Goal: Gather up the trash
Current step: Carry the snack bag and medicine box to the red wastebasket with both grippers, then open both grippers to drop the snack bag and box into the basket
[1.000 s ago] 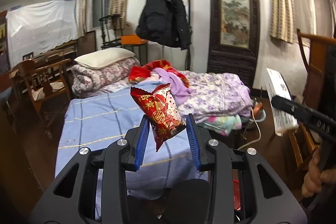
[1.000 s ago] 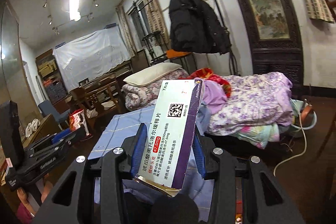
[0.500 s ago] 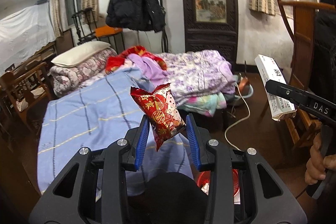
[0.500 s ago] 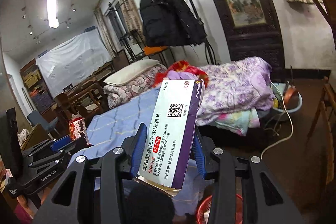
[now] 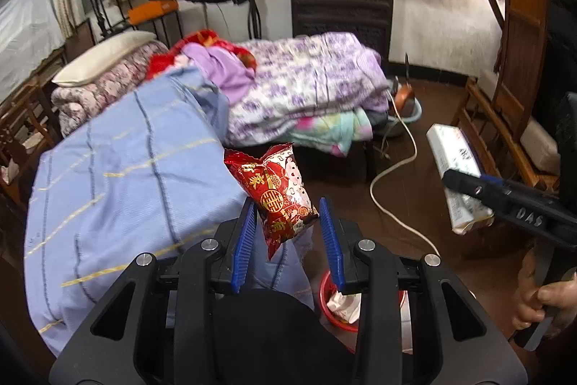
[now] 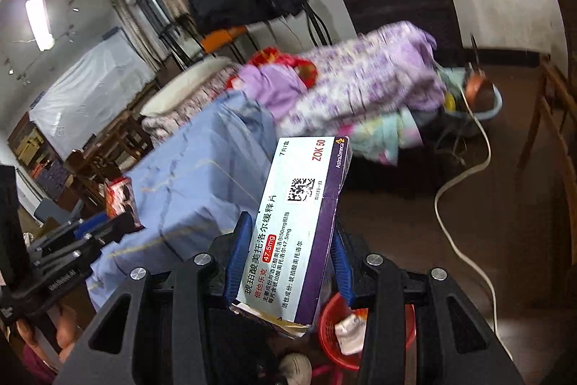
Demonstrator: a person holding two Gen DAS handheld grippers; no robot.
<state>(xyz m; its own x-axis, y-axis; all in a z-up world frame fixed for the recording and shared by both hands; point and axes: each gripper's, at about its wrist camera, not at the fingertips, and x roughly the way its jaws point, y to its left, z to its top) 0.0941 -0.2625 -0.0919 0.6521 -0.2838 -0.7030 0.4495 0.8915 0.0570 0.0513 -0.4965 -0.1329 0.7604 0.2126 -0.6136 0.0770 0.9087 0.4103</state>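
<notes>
black left gripper (image 5: 285, 222) and right gripper (image 6: 290, 248), ribbed blue pads, silver screws.

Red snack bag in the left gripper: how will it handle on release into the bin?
The snack bag looks puffy and crinkled, so probably light and squashy. Its glossy film may slip; the left gripper pinches only its lower corner. It would likely flutter, not drop straight, toward the red basket.

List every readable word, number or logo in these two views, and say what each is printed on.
"ZOK 50": medicine box.
"AstraZeneca": same box, purple edge.
"47.5mg": same box, red tag.
"DAS": right hand-held gripper, seen upside down.
Red snack packet: gold Chinese characters, not legible.
Box's small Chinese lines and QR code: too small to read.
</notes>
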